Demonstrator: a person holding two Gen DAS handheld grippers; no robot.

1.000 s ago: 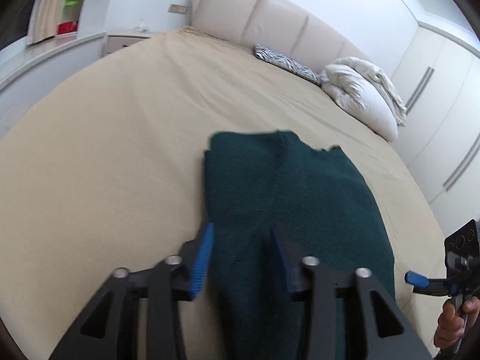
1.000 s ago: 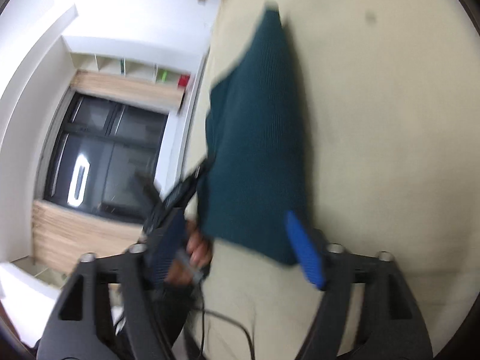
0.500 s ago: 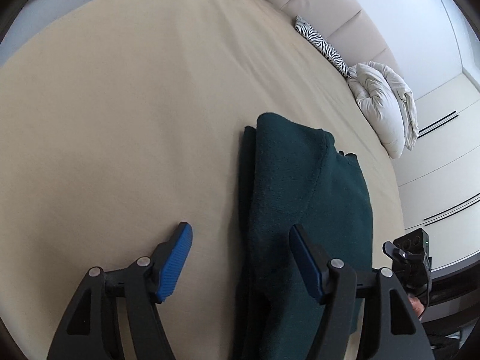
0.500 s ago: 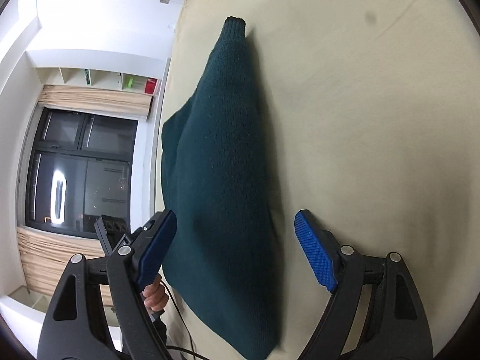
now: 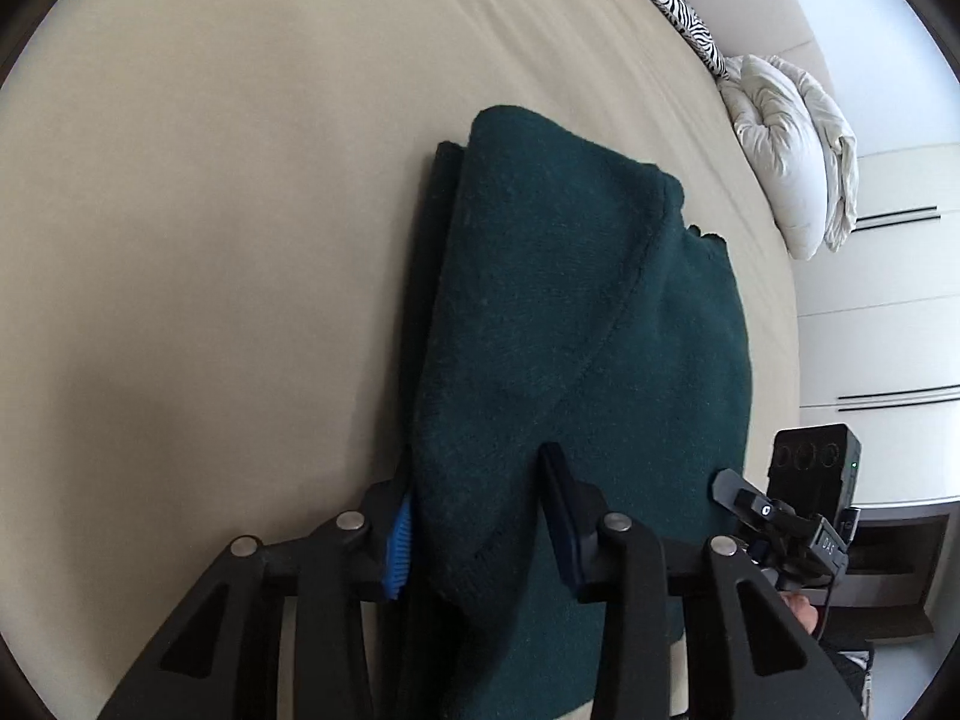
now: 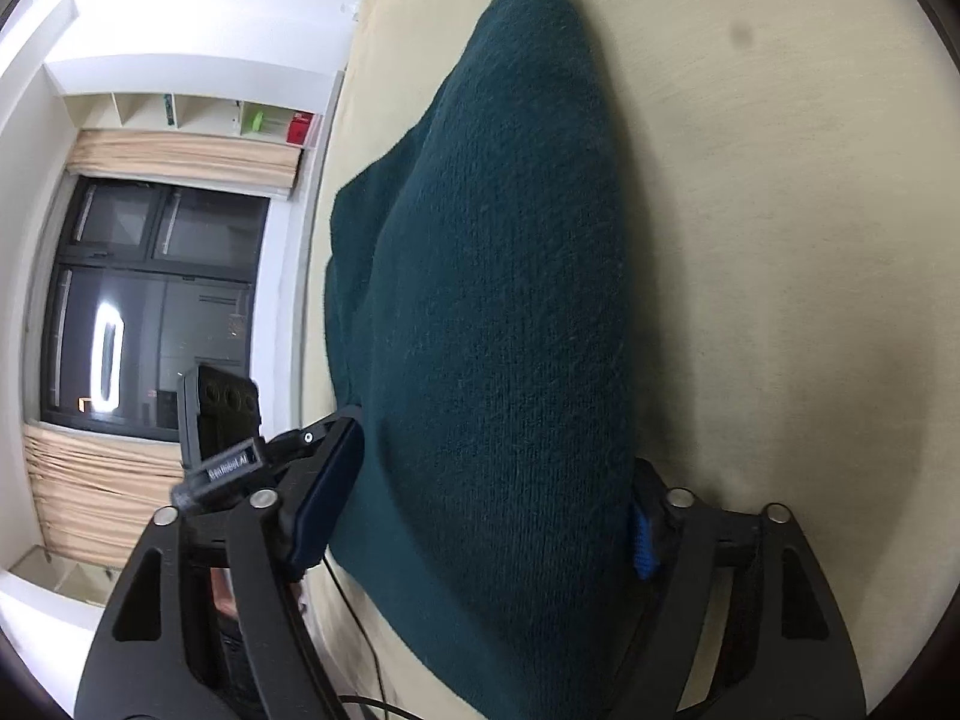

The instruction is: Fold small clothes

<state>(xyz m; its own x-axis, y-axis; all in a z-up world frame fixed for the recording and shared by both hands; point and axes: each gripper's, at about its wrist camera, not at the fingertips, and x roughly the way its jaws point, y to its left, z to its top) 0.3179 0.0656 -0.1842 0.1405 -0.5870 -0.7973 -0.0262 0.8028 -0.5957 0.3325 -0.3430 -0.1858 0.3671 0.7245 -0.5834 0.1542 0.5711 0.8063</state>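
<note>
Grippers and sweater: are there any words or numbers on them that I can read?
"GenRobot.AI", a bit blurry: on the strip label of the left gripper.
"DAS", tiny, so not sure: on a small mark on the right gripper.
Sweater: no writing shows on it.

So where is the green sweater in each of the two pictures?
Left wrist view: the green sweater fills the lower middle, running up from between the left gripper.
Right wrist view: the sweater runs from the top middle down to the bottom, between the right gripper.
Shared landmark: the beige bed sheet under it.
</note>
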